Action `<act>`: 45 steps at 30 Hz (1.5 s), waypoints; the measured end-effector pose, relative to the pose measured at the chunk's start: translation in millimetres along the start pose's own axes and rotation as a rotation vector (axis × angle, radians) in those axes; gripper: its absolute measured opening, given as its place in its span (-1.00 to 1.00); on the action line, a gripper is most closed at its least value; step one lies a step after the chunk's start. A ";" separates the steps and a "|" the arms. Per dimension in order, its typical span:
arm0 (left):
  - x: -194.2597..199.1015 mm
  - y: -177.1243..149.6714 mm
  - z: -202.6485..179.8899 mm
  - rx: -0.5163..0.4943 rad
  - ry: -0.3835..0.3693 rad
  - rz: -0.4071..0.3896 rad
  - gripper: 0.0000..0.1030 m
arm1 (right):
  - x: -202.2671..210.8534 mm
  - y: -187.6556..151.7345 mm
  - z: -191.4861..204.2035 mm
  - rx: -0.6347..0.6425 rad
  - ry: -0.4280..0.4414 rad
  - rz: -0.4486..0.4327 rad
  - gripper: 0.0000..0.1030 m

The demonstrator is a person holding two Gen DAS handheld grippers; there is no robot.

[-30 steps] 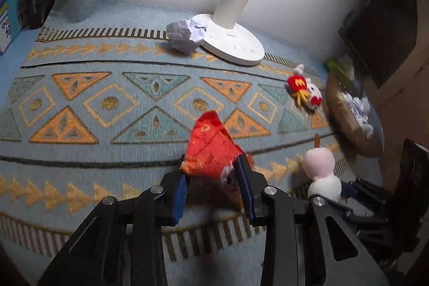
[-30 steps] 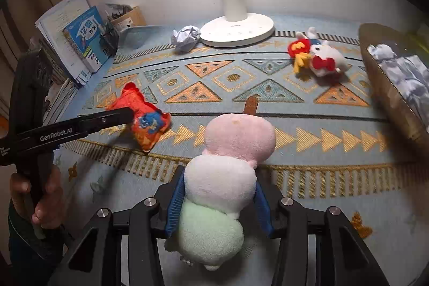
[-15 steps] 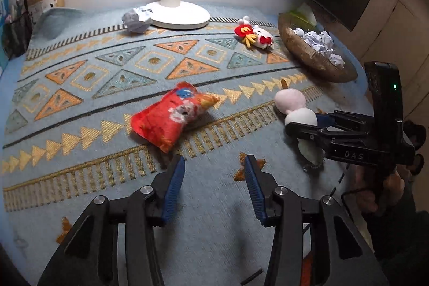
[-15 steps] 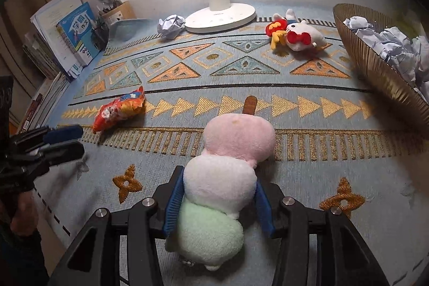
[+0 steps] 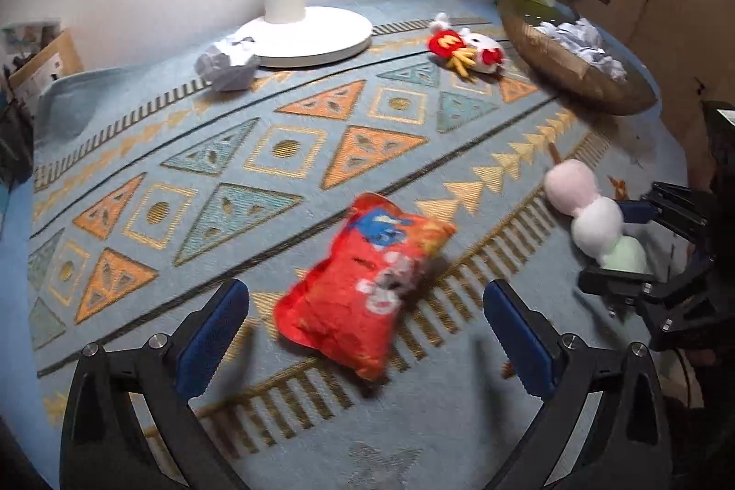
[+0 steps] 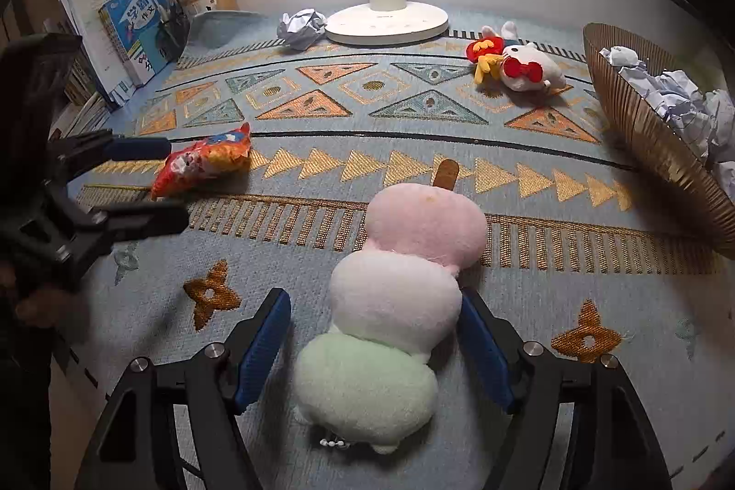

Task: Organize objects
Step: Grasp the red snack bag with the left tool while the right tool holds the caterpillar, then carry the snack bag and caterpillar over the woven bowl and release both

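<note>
Now the left gripper point(image 5: 365, 336) hangs wide open, holding nothing, with the red snack bag point(image 5: 367, 283) lying flat on the rug point(image 5: 285, 145) just ahead of its blue pads. Over on the other side, the right gripper point(image 6: 374, 347) has spread too: the dango plush point(image 6: 395, 306) lies on the rug between its fingers, a visible gap on the left side, the right pad close to or brushing the white ball, so I read it as let go.

Judging the step: both items look set down side by side along the rug's front border. To do it well, draw each gripper straight back along its own fingers, so no pad snags the plush fuzz or drags the bag's crinkled edge out of line.

Count time. One snack bag. One dango plush, three balls on a stick. One red-and-white kitty plush point(image 6: 514, 67) near the back. One loose paper wad point(image 6: 301, 26) touching the lamp base point(image 6: 386, 24). One lamp. One woven basket point(image 6: 652, 136) at the right, with several more wads inside, too jumbled to number. That loose wad likely belongs in the basket.
</note>
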State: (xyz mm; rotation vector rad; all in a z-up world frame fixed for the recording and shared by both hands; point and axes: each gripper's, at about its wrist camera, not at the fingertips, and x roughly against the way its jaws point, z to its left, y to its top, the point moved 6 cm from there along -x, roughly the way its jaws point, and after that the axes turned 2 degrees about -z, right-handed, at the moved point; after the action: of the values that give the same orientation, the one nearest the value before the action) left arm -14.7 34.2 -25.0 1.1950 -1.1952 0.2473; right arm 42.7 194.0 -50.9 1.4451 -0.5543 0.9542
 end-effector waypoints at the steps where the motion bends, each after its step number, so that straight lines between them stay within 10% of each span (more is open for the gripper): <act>1: 1.7 -3.3 -9.4 -0.004 -0.053 -0.002 0.97 | 0.2 -0.1 -0.4 -0.001 -0.001 -0.001 0.41; 24: 20.5 -3.9 4.4 0.027 0.063 -0.133 0.97 | 3.0 -6.3 3.6 -0.205 -0.141 -0.057 0.81; 28: -5.9 3.3 17.1 -0.014 0.085 -0.050 0.95 | 1.3 -6.5 6.6 -0.184 -0.159 -0.048 0.82; 32: -26.3 -3.1 3.2 -0.083 0.091 -0.006 0.50 | 4.6 -5.2 1.4 -0.222 -0.139 -0.066 0.68; 35: -23.1 -1.9 -1.5 -0.052 0.103 -0.031 0.24 | 1.8 0.8 3.5 -0.150 -0.256 -0.061 -0.04; 45: -1.7 -2.2 -7.9 0.162 0.091 -0.113 -0.27 | 46.0 8.9 3.4 -0.051 -0.213 -0.219 -0.08</act>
State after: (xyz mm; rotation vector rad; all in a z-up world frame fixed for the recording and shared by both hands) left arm -9.3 40.4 -26.7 1.3734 -1.0402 0.3155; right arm 61.1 199.1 -8.0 1.5354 -0.5581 0.6138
